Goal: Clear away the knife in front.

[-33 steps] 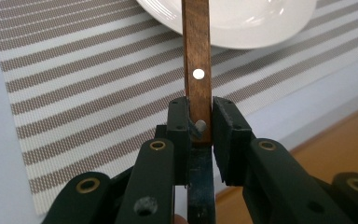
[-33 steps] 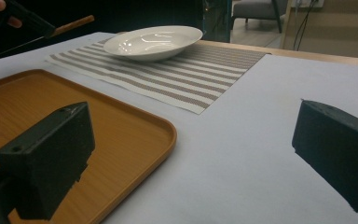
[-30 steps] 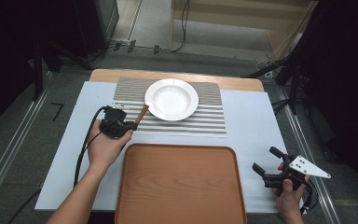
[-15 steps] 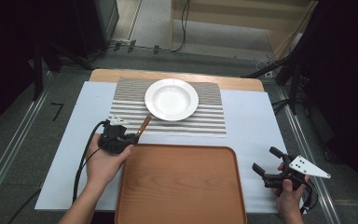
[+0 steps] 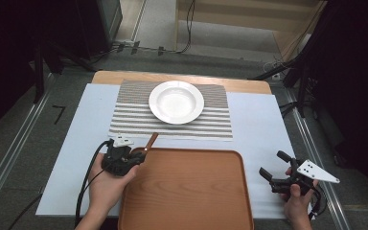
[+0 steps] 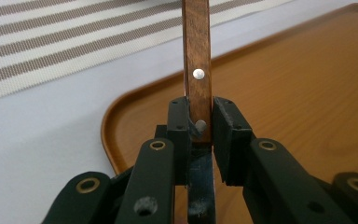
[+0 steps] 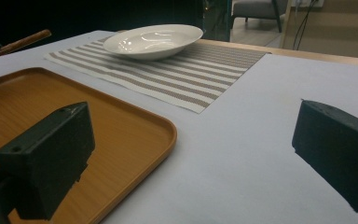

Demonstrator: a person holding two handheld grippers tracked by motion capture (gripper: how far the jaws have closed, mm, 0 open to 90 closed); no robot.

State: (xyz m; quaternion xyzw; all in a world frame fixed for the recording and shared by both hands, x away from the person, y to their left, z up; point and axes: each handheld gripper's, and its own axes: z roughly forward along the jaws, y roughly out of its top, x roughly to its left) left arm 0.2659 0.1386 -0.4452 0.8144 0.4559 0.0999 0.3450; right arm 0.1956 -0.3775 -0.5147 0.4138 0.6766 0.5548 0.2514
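My left gripper [image 5: 141,152] is shut on a wooden-handled utensil [image 5: 151,141] with metal rivets. It hovers at the far left corner of the brown wooden tray [image 5: 187,191]. In the left gripper view the handle [image 6: 197,56] points away from the pads [image 6: 228,122], over the tray's rim [image 6: 109,140], and a dark metal part runs back between the jaws. My right gripper [image 5: 272,163] rests open on the white tabletop right of the tray, with nothing between its jaws [image 7: 191,154]. A white plate [image 5: 176,101] sits on a striped placemat [image 5: 139,120] beyond the tray.
The tray [image 7: 51,102] lies empty at the table's near edge. The plate [image 7: 154,39] and placemat [image 7: 186,79] are farther off in the right gripper view. A black cable [image 5: 88,182] trails from the left gripper. The table's wooden edge [image 5: 239,85] shows at the back.
My left hand has drawn back from the placemat's near edge toward the tray's far left corner, carrying the utensil along. The right gripper has stayed where it was.
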